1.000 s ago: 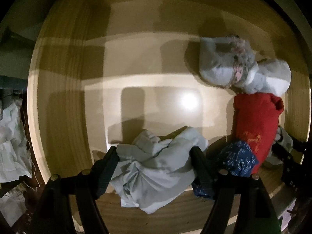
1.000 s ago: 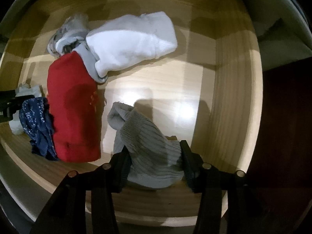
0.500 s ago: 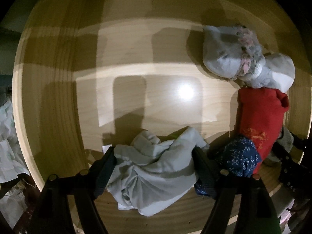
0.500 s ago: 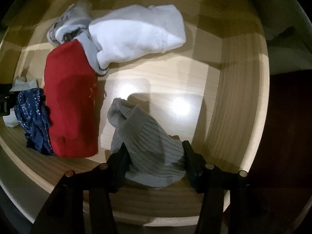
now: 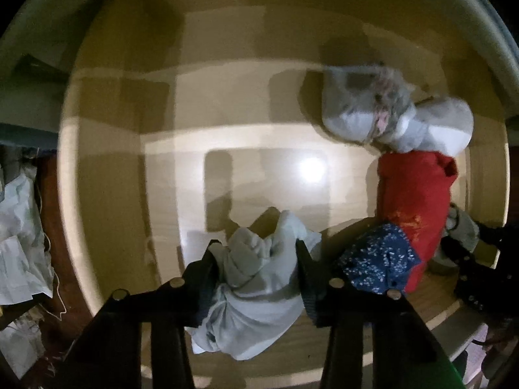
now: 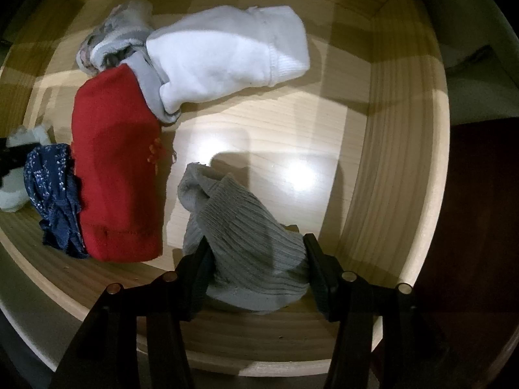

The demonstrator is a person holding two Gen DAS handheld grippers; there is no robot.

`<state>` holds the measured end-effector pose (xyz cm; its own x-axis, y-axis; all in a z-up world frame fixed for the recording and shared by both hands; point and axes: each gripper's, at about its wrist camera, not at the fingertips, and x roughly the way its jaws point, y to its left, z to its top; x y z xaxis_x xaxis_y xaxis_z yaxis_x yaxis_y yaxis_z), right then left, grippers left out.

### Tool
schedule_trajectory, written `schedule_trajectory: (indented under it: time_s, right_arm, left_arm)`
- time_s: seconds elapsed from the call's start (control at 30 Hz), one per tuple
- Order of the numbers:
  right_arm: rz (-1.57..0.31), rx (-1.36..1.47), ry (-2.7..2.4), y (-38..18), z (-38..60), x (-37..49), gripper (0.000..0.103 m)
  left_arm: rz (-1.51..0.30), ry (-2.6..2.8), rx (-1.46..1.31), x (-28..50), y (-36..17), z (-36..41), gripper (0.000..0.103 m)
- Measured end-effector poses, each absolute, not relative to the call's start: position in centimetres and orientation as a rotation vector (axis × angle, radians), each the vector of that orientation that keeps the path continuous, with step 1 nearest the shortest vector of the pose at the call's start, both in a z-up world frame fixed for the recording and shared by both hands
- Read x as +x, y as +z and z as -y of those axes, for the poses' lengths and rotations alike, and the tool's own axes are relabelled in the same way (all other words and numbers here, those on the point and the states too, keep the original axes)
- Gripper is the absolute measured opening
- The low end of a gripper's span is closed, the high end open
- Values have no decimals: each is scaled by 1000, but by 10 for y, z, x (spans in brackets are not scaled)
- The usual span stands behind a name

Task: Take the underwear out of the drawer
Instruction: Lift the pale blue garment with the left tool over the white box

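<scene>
Underwear pieces lie loose on the pale wood floor of the open drawer (image 6: 405,162). No brand, label or readable writing on any of them; the red piece (image 6: 116,178) carries a small orange stitched mark, not legible. Navy piece with white speckles (image 6: 53,194) lies crumpled, touching the red one's left edge in the right wrist view. White piece (image 6: 227,58) with ribbed cuff and a grey-white fuzzy piece (image 6: 113,39) sit at the far end, touching the red one's top.

Left hand-held gripper (image 5: 256,259) points down, jaws closing, pads pressing both sides of a crumpled pale grey-white piece (image 5: 259,278) at the near edge of the drawer; fabric bunches up between the fingers. View slightly blurred.

Right hand-held gripper (image 6: 258,253) points down, jaws narrow, clamped on a grey ribbed piece (image 6: 240,227) near the drawer's front right; its free end lies on the drawer floor toward the red piece, not touching it.

Crumpled white paper (image 5: 19,243) lies outside the drawer at left.
</scene>
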<state>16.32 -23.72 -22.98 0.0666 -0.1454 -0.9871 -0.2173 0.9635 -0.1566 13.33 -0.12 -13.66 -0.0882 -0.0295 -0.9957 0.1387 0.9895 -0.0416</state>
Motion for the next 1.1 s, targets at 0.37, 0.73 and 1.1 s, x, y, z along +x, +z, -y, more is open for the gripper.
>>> schedule_trajectory:
  time_s: [0.37,0.73,1.1]
  right_arm:
    - [-1524,-308,41,-234,234,164,53]
    - [-1530,-319,36,-231,238,168,58]
    - [-1540,-304,22,-234,242,170,62]
  left_arm:
    - [-1556,-174,43,121,-91,-8,45]
    - [-1392,-207,41,115,5,-30,45]
    - [-1152,-223,-25,132,121,-49,45]
